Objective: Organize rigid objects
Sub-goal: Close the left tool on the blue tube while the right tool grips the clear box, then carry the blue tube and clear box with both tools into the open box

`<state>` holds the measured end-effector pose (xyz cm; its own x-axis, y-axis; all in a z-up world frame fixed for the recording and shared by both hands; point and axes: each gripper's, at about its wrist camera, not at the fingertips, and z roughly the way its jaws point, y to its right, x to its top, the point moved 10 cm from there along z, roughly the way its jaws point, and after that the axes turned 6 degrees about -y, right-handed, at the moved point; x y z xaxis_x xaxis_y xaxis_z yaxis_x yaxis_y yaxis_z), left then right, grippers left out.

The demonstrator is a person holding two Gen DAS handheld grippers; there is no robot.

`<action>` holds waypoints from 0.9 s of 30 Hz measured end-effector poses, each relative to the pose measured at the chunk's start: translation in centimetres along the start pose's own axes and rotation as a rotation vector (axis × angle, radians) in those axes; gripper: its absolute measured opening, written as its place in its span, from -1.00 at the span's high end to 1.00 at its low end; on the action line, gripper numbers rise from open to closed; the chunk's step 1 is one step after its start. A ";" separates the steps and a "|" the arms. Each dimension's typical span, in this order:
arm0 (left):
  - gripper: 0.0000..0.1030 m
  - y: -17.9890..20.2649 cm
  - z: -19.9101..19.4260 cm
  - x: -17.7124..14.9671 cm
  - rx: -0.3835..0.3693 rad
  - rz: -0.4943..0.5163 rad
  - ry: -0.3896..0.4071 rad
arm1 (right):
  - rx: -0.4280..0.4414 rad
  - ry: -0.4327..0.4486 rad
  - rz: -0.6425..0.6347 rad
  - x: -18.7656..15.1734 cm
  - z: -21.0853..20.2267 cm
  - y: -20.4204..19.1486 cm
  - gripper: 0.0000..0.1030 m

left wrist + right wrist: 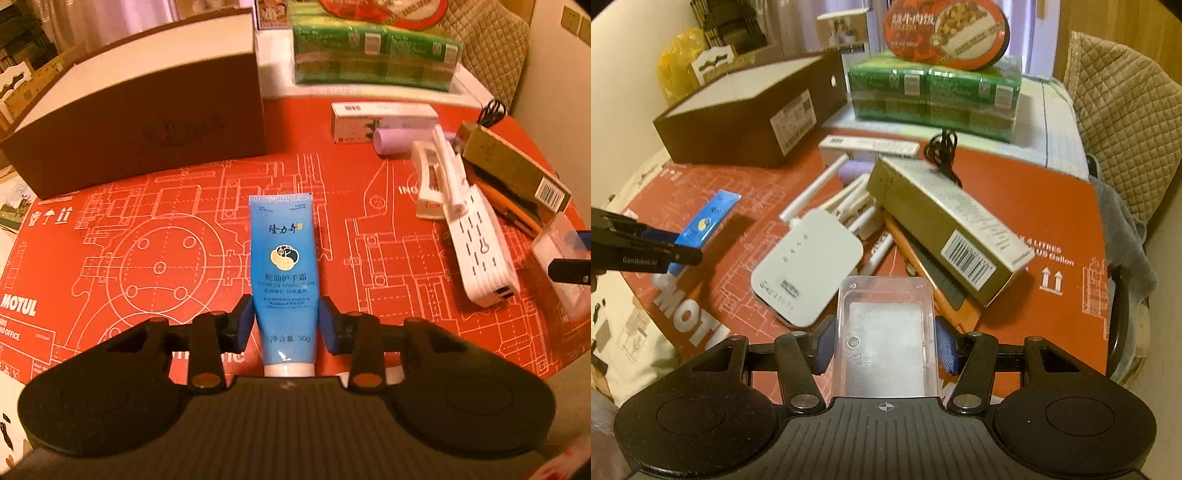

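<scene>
A blue hand cream tube (pixel 284 266) with a white cap hangs lengthwise between the blue pads of my left gripper (pixel 286 326), which is shut on its lower half. The right wrist view shows that tube (pixel 709 218) lifted off the red mat (pixel 1034 206), casting a shadow. My right gripper (pixel 886 343) is shut on a clear plastic box (pixel 886 325), its pads pressing both long sides. This clear box (pixel 557 254) also shows at the right edge of the left wrist view.
An open brown box (pixel 147 122) stands at the back left of the mat. At the right lies a pile: a white router with antennas (pixel 809 269), a gold carton (pixel 945 225), an orange item, a lilac cylinder (pixel 391 142) and a white carton (pixel 384 118). Green tissue packs (pixel 373 55) sit behind.
</scene>
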<state>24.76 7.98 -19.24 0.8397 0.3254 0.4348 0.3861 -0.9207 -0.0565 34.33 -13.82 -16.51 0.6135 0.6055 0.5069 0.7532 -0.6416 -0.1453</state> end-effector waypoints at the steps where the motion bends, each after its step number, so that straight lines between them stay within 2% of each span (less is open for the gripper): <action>1: 0.37 -0.1 -0.4 0.1 -0.002 -0.004 0.009 | 0.004 0.007 0.001 0.2 -0.3 -0.1 -0.01; 8: 0.37 -0.9 -2.5 1.5 -0.016 -0.026 0.065 | 0.018 0.050 -0.005 2.3 -1.7 -1.2 -0.01; 16: 0.37 -3.2 -5.4 4.6 -0.053 -0.032 0.150 | 0.053 0.115 0.002 6.9 -2.2 -3.8 -0.01; 27: 0.37 -10.1 -8.8 10.5 -0.063 -0.055 0.240 | 0.130 0.159 -0.036 15.1 0.2 -10.5 -0.01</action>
<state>26.33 18.80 -6.22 0.7003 0.3214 0.6374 0.3972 -0.9173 0.0262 35.72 2.14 -7.46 0.5480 0.5389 0.6397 0.8048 -0.5480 -0.2278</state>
